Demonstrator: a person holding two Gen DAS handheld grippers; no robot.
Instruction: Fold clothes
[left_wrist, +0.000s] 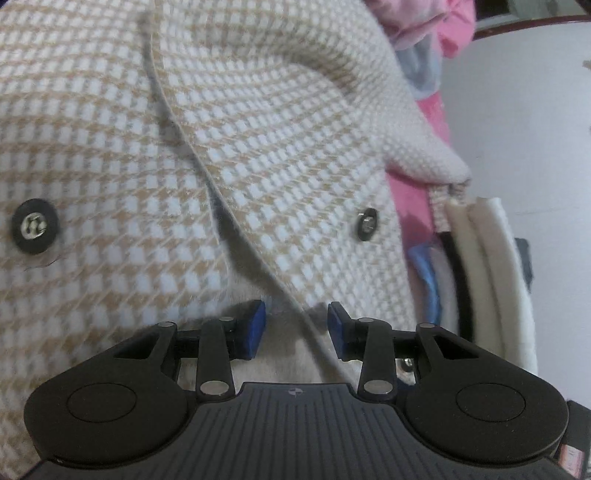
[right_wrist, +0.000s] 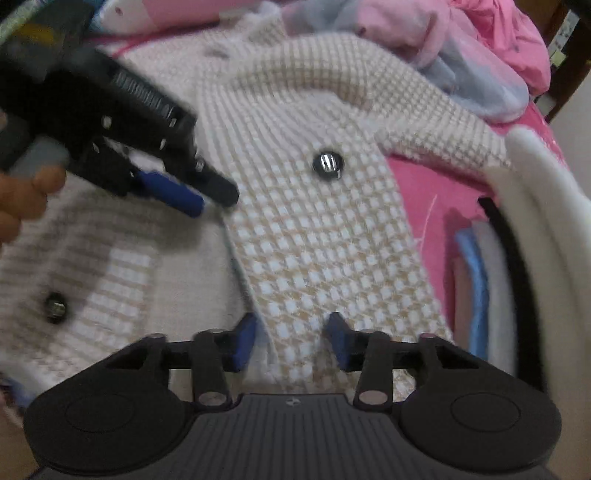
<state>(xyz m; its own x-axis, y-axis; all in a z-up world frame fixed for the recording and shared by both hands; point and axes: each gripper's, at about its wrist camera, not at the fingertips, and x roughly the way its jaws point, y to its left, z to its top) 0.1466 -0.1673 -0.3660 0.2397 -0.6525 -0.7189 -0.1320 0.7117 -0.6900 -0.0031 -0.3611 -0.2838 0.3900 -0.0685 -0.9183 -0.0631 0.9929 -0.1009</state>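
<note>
A beige-and-white houndstooth coat (left_wrist: 258, 129) with black buttons (left_wrist: 35, 226) fills the left wrist view. Its front edge runs down between the blue pads of my left gripper (left_wrist: 297, 328), which is shut on that thick edge and its fluffy cream lining. In the right wrist view a long front strip of the coat (right_wrist: 314, 240), bearing a shiny button (right_wrist: 328, 162), leads into my right gripper (right_wrist: 291, 339), whose pads are shut on the strip's end. The left gripper (right_wrist: 207, 199) shows blurred at upper left over the lining, with a person's hand (right_wrist: 22, 199) on it.
A heap of pink and pale blue clothes (right_wrist: 480, 33) lies behind the coat. A pink cloth (right_wrist: 424, 192) is under it. White padded items with a black band (right_wrist: 546, 206) stand at the right, also seen as white items (left_wrist: 495, 258). A white surface (left_wrist: 517, 110) lies beyond.
</note>
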